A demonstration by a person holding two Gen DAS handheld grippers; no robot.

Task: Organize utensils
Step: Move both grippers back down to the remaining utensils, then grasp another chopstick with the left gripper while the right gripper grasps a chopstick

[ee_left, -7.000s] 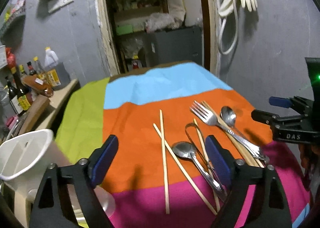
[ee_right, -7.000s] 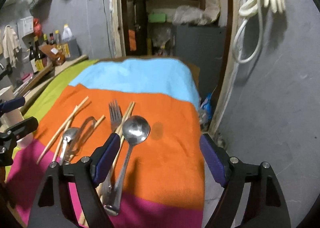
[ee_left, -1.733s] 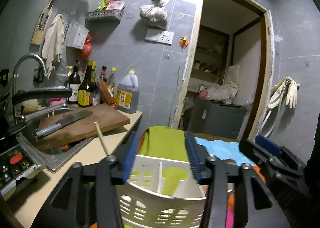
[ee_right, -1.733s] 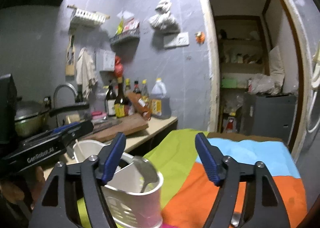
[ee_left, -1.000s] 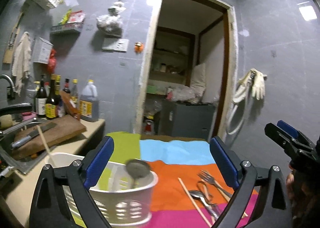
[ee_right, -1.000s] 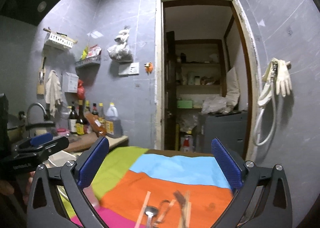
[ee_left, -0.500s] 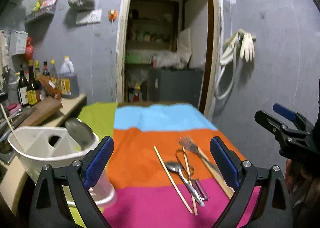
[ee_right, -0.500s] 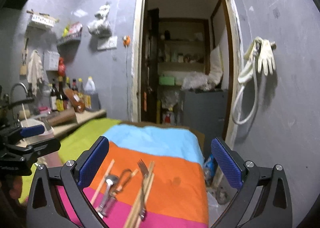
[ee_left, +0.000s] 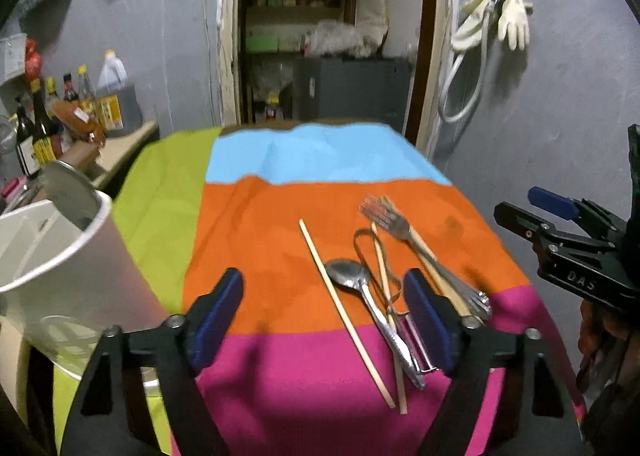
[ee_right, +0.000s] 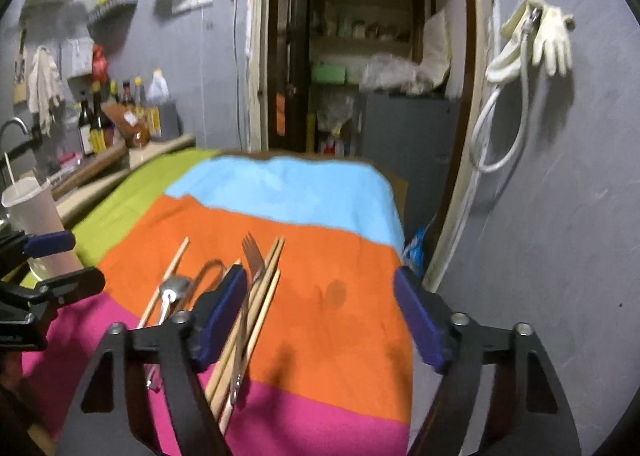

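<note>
Loose utensils lie on the striped cloth (ee_left: 248, 240): a single chopstick (ee_left: 344, 308), a spoon (ee_left: 349, 276), a metal peeler (ee_left: 370, 252), a fork (ee_left: 386, 214) and more chopsticks (ee_right: 260, 296) beside it. A white utensil caddy (ee_left: 52, 256) at the left holds a spoon bowl (ee_left: 68, 184) and a chopstick. My left gripper (ee_left: 322, 320) hovers above the spoon and single chopstick, jaws closing, pads touching nothing. My right gripper (ee_right: 320, 320) hangs over the fork (ee_right: 254, 256) and chopsticks, its jaws also closing on nothing.
Sauce bottles (ee_left: 36, 128) and a cutting board stand on the counter at the left. An open doorway (ee_left: 320, 56) lies behind the table, and gloves (ee_left: 500, 16) hang on the right wall. The cloth drops off at the right edge (ee_right: 404, 316).
Both grippers have tipped down and moved from the caddy toward the loose utensils. Their jaws stand narrower than before. The caddy has slid to the left edge of the left view.
</note>
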